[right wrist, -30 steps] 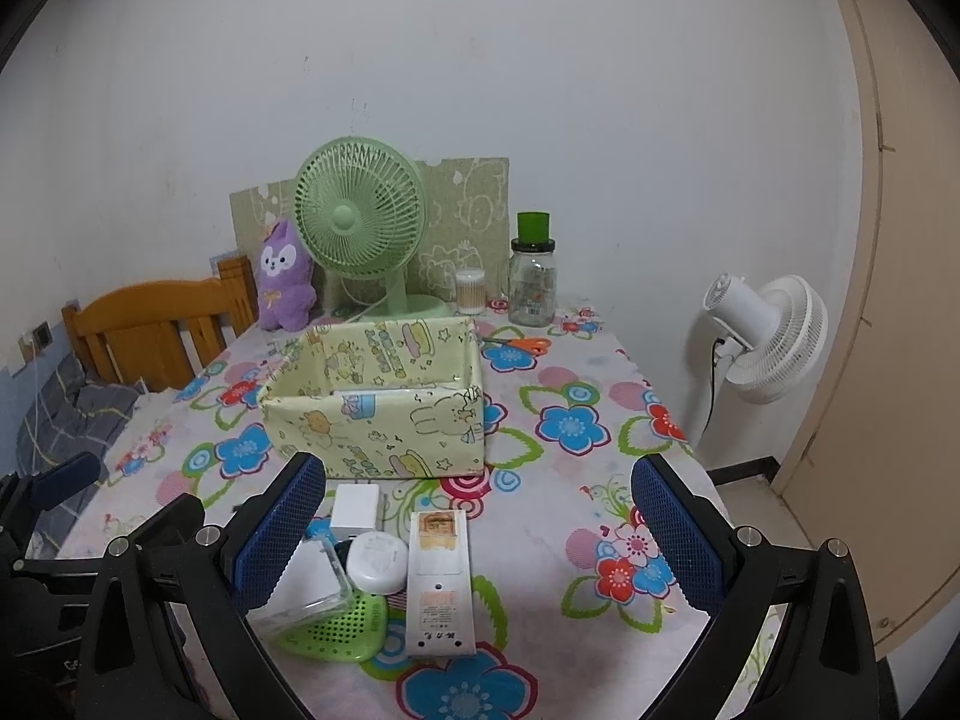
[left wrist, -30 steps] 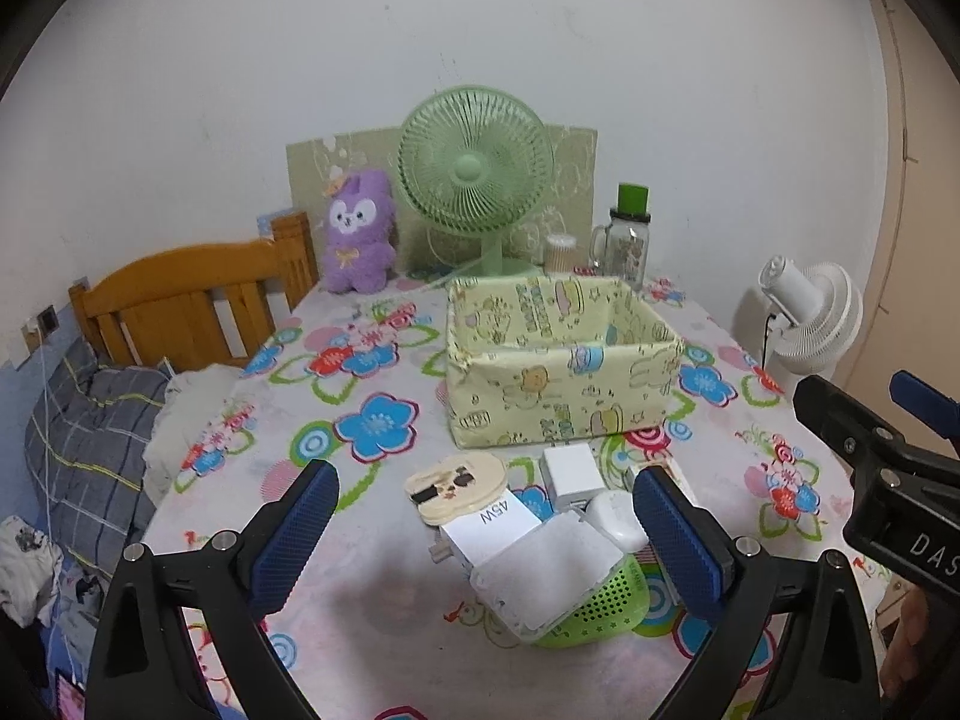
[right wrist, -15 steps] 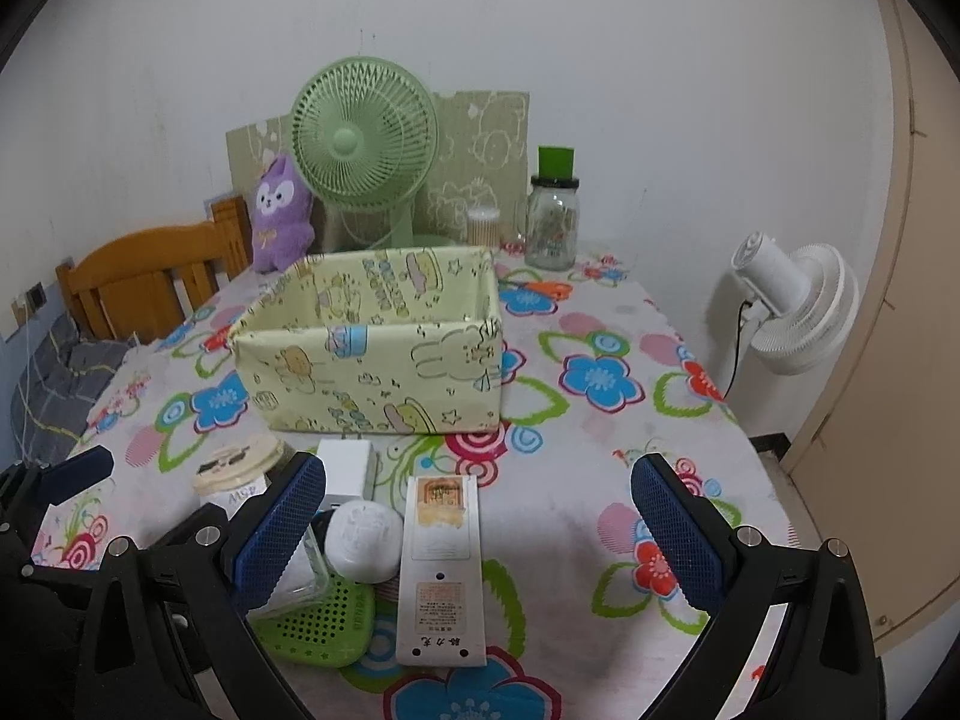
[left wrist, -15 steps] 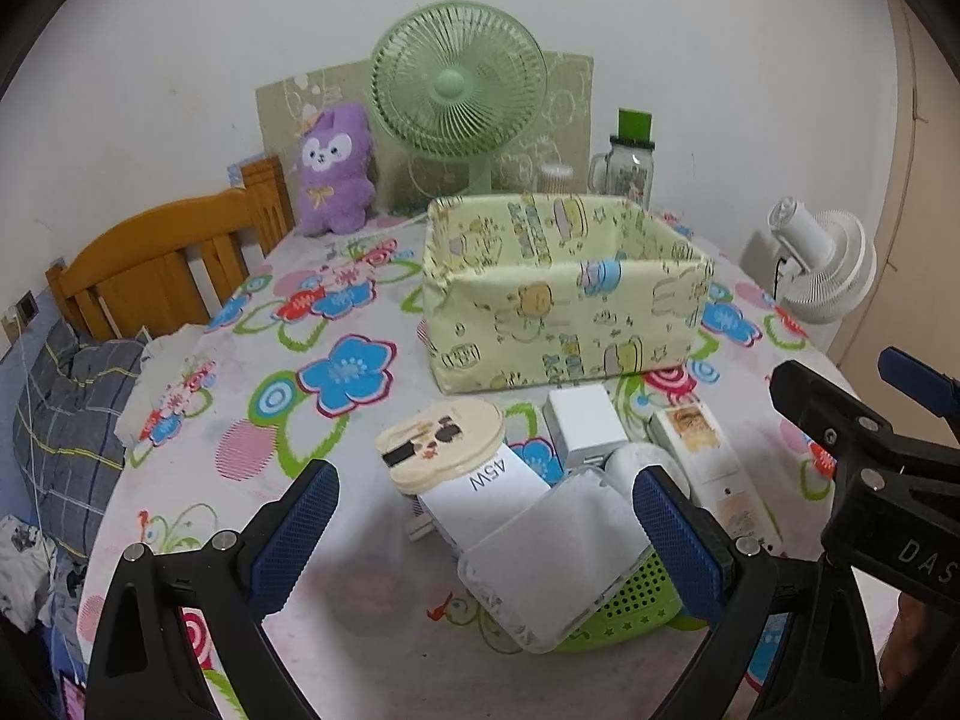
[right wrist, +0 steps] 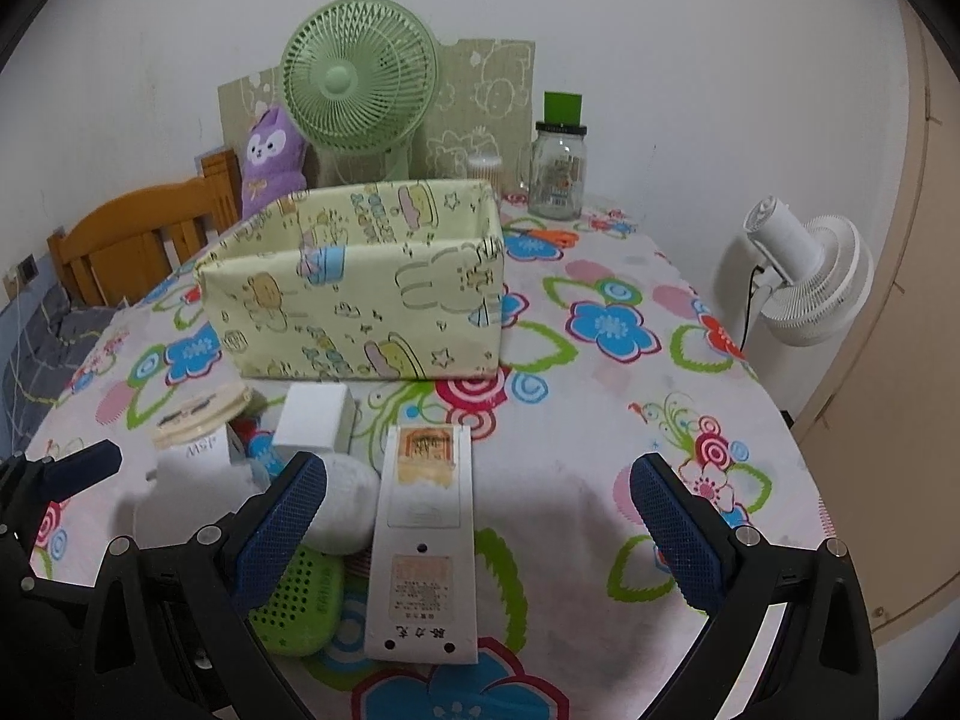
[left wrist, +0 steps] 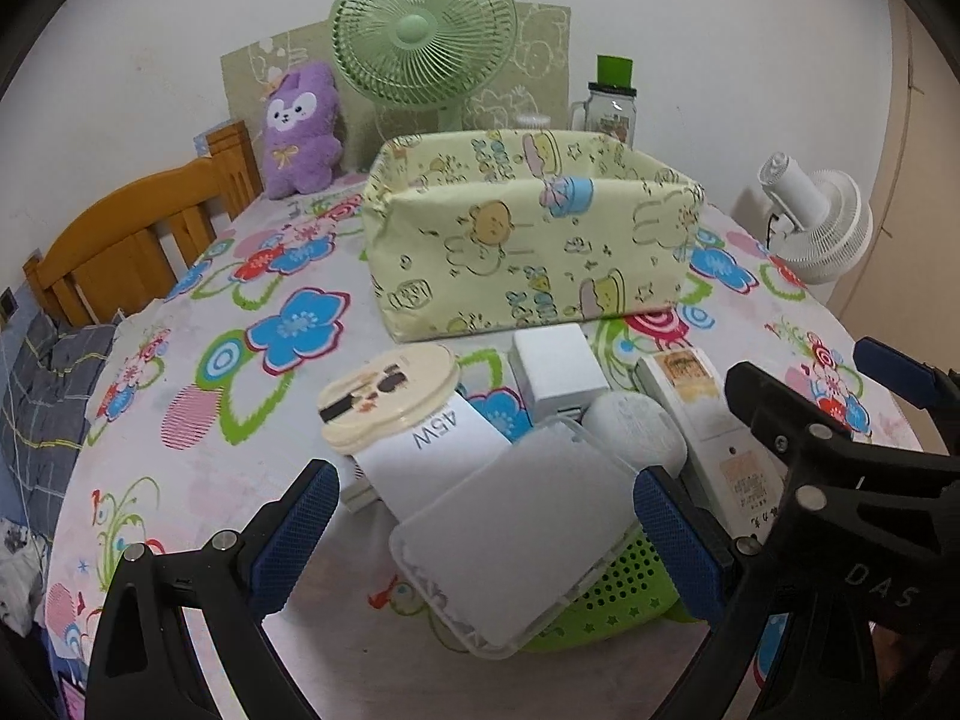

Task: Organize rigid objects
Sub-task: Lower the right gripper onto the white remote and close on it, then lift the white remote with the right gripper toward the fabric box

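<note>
A heap of small items lies on the flowered tablecloth in front of a yellow cartoon-print fabric box (left wrist: 528,240). The heap holds a clear plastic case (left wrist: 510,540) on a green perforated dish (left wrist: 606,606), a white 45W box (left wrist: 432,450), a round beige compact (left wrist: 387,396), a white cube adapter (left wrist: 558,366), a white rounded case (left wrist: 636,426) and a white remote (left wrist: 708,420). My left gripper (left wrist: 483,492) is open, its fingers either side of the clear case. My right gripper (right wrist: 480,480) is open over the remote (right wrist: 423,540), with the fabric box (right wrist: 360,300) beyond.
At the table's far end stand a green desk fan (left wrist: 423,30), a purple plush toy (left wrist: 300,132) and a glass jar with a green lid (right wrist: 558,168). A wooden chair (left wrist: 126,240) is on the left. A white floor fan (right wrist: 804,276) stands past the right edge.
Both grippers have moved forward and lower toward the heap of items, which now fills more of each view. Both stay open and nothing on the table has shifted.
</note>
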`<state>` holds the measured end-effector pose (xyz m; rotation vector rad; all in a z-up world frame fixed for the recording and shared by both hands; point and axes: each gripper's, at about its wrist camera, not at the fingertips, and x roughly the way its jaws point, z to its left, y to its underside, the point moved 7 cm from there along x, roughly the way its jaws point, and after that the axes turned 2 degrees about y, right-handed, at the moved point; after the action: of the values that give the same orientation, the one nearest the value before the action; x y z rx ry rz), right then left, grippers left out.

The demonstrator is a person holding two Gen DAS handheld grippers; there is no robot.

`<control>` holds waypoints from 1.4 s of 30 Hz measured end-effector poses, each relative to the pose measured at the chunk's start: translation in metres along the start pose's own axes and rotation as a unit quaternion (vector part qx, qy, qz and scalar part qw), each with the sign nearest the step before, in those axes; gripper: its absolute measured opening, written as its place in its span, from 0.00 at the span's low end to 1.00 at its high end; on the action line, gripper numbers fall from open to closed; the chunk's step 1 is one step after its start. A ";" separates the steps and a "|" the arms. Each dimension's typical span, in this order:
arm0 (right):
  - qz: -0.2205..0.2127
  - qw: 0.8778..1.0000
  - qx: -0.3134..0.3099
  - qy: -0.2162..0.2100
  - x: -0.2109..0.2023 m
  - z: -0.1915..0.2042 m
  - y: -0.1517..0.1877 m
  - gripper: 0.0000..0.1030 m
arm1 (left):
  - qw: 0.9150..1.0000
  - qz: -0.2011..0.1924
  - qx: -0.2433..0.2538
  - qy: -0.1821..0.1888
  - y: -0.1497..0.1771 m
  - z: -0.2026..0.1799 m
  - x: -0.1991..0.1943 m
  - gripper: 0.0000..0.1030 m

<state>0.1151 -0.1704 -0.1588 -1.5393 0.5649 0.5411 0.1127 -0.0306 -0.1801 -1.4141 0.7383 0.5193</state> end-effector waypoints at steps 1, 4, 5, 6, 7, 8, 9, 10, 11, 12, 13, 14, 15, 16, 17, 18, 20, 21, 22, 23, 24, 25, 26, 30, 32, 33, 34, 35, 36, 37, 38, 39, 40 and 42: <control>0.003 1.000 0.000 0.000 0.002 -0.001 0.001 0.99 | 1.000 0.002 0.001 0.001 0.001 -0.001 0.001 0.97; 0.010 1.000 0.005 -0.004 0.006 -0.002 0.005 0.99 | 1.000 0.002 0.008 0.006 0.002 -0.006 0.002 0.97; 0.013 1.000 0.005 -0.005 0.008 -0.002 0.006 0.98 | 1.000 0.003 0.010 0.007 0.002 -0.007 0.002 0.97; 0.013 1.000 0.004 -0.004 0.009 -0.002 0.006 0.98 | 1.000 0.003 0.013 0.007 0.002 -0.009 0.003 0.97; 0.015 1.000 0.003 -0.003 0.009 -0.003 0.006 0.98 | 1.000 0.005 0.016 0.007 0.003 -0.012 0.004 0.97; 0.016 1.000 0.000 -0.002 0.010 -0.002 0.007 0.98 | 1.000 0.007 0.018 0.007 0.003 -0.013 0.005 0.97; 0.017 1.000 -0.003 -0.003 0.011 -0.002 0.007 0.98 | 1.000 0.010 0.020 0.005 0.004 -0.014 0.008 0.97; 0.018 1.000 -0.004 -0.004 0.011 -0.001 0.008 0.97 | 1.000 0.014 0.022 0.004 0.005 -0.015 0.010 0.97; 0.019 1.000 -0.006 -0.006 0.012 0.000 0.008 0.97 | 1.000 0.017 0.022 0.003 0.006 -0.015 0.012 0.97; 0.022 1.000 -0.009 -0.007 0.013 0.001 0.009 0.97 | 1.000 0.020 0.022 0.002 0.007 -0.015 0.013 0.97; 0.023 1.000 -0.010 -0.008 0.014 0.002 0.011 0.97 | 1.000 0.022 0.021 0.003 0.009 -0.016 0.015 0.97; 0.027 1.000 -0.014 -0.009 0.016 0.004 0.013 0.97 | 1.000 0.024 0.019 0.004 0.010 -0.016 0.017 0.97; 0.029 0.999 -0.014 -0.009 0.017 0.005 0.013 0.97 | 1.000 0.023 0.019 0.001 0.011 -0.016 0.017 0.96; 0.030 0.999 -0.014 -0.010 0.018 0.005 0.014 0.97 | 1.000 0.022 0.022 -0.004 0.011 -0.016 0.017 0.95; 0.035 0.999 -0.013 -0.010 0.020 0.005 0.016 0.96 | 0.999 0.020 0.028 -0.010 0.011 -0.016 0.017 0.95; 0.038 0.999 -0.013 -0.010 0.022 0.005 0.017 0.96 | 0.999 0.016 0.034 -0.013 0.012 -0.017 0.017 0.94; 0.044 0.999 -0.013 -0.009 0.024 0.005 0.019 0.93 | 0.999 0.013 0.042 -0.016 0.013 -0.018 0.018 0.93; 0.048 0.999 -0.013 -0.010 0.026 0.005 0.020 0.92 | 0.999 0.011 0.043 -0.017 0.012 -0.018 0.018 0.93; 0.051 0.999 -0.011 -0.012 0.026 0.005 0.020 0.91 | 0.999 0.010 0.044 -0.016 0.012 -0.018 0.018 0.93; 0.055 0.998 -0.010 -0.014 0.027 0.005 0.021 0.89 | 0.999 0.008 0.046 -0.015 0.012 -0.018 0.018 0.93; 0.058 0.998 -0.009 -0.014 0.028 0.005 0.022 0.87 | 0.999 0.007 0.047 -0.014 0.012 -0.018 0.018 0.93; 0.061 0.998 -0.009 -0.014 0.029 0.006 0.023 0.85 | 0.999 0.006 0.049 -0.014 0.012 -0.018 0.018 0.93; 0.065 0.998 -0.008 -0.017 0.030 0.006 0.024 0.83 | 0.999 0.006 0.050 -0.014 0.013 -0.018 0.018 0.93; 0.067 0.998 -0.011 -0.010 0.032 0.009 0.025 0.79 | 0.999 -0.001 0.051 -0.014 0.014 -0.017 0.017 0.93; 0.073 0.997 -0.010 -0.008 0.036 0.010 0.026 0.77 | 0.998 -0.004 0.054 -0.015 0.015 -0.017 0.017 0.93; 0.075 0.997 -0.008 -0.009 0.038 0.010 0.027 0.76 | 0.998 -0.004 0.056 -0.017 0.015 -0.017 0.017 0.93; 0.079 0.997 -0.006 -0.010 0.040 0.011 0.028 0.75 | 0.998 -0.004 0.057 -0.018 0.016 -0.017 0.017 0.93; 0.081 0.997 -0.005 -0.011 0.041 0.011 0.029 0.74 | 0.998 -0.005 0.057 -0.019 0.017 -0.017 0.017 0.93; 0.081 0.997 -0.004 -0.013 0.042 0.012 0.029 0.70 | 0.998 -0.006 0.057 -0.019 0.017 -0.016 0.017 0.93; 0.083 0.996 -0.003 -0.017 0.042 0.013 0.030 0.67 | 0.998 -0.006 0.055 -0.020 0.018 -0.016 0.016 0.93; 0.087 0.996 -0.003 -0.027 0.044 0.017 0.031 0.58 | 0.998 -0.006 0.055 -0.021 0.018 -0.016 0.016 0.93; 0.091 0.995 -0.002 -0.034 0.045 0.019 0.032 0.50 | 0.998 -0.007 0.058 -0.023 0.019 -0.016 0.015 0.93; 0.095 0.995 -0.002 -0.040 0.045 0.022 0.033 0.47 | 0.998 -0.008 0.060 -0.026 0.019 -0.017 0.015 0.93; 0.097 0.995 -0.005 -0.038 0.045 0.025 0.034 0.46 | 0.998 -0.010 0.062 -0.029 0.020 -0.017 0.015 0.92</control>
<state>0.1280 -0.1480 -0.2149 -1.4754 0.6566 0.7488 0.1055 -0.0466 -0.2048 -1.2848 0.6971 0.4895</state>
